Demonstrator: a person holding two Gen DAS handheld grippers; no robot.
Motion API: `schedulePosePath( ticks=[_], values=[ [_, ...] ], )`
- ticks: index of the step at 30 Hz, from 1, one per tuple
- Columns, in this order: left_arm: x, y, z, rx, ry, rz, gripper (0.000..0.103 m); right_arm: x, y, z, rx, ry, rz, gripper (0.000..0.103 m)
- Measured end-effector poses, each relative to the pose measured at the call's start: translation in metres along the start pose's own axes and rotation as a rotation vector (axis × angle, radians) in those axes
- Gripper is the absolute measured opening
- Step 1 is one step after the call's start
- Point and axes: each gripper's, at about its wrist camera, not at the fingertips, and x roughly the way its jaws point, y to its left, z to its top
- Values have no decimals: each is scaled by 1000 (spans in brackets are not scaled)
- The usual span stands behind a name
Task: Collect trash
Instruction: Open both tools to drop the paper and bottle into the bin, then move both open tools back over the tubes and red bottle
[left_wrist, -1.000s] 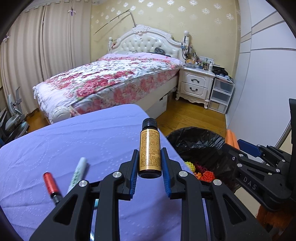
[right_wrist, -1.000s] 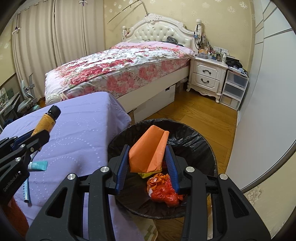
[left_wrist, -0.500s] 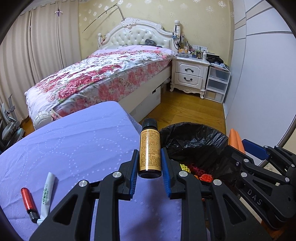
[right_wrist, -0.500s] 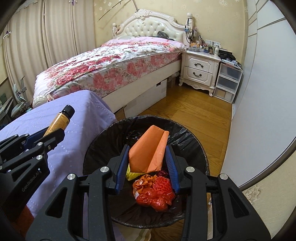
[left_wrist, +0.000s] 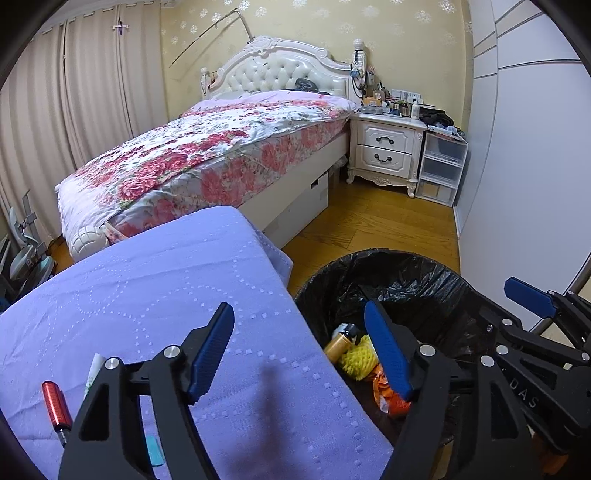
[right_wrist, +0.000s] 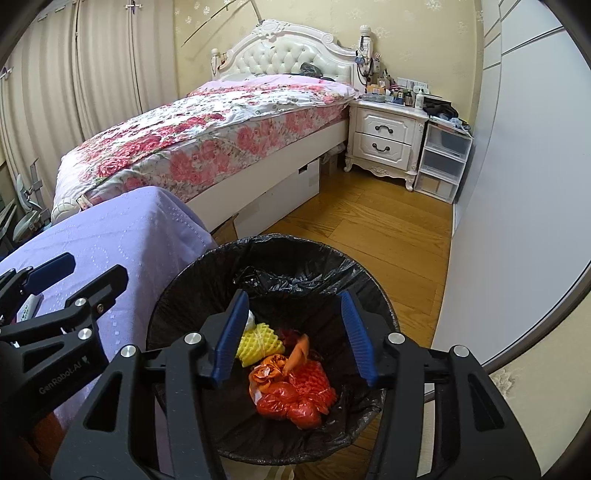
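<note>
A bin with a black liner (left_wrist: 391, 273) (right_wrist: 295, 254) stands beside the purple-covered table (left_wrist: 147, 288). My left gripper (left_wrist: 299, 350) is open and empty over the table's right edge and the bin rim. The small brown bottle (left_wrist: 338, 341) lies in the bin beside yellow foam netting (left_wrist: 360, 356). My right gripper (right_wrist: 291, 332) is open and empty above the bin. The orange wrapper (right_wrist: 299, 350) lies on red and orange trash (right_wrist: 295, 395) with yellow netting (right_wrist: 258, 343).
On the table's left lie a red cylinder (left_wrist: 55, 406), a white tube (left_wrist: 94, 373) and a teal item (left_wrist: 155, 448). A floral bed (left_wrist: 207, 155), a white nightstand (left_wrist: 386, 151) and plastic drawers (left_wrist: 441, 170) stand behind on the wooden floor.
Both grippers opened. The brown bottle dropped from the left gripper into the bin, and the orange wrapper dropped from the right gripper into the bin. Both grippers shifted right.
</note>
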Motion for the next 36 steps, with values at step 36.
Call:
schedulePosePath(
  ticks=[36],
  values=[
    [-84,114,-118,-229,197,161,47,-83,121,-68,-156,35,250,55]
  ],
)
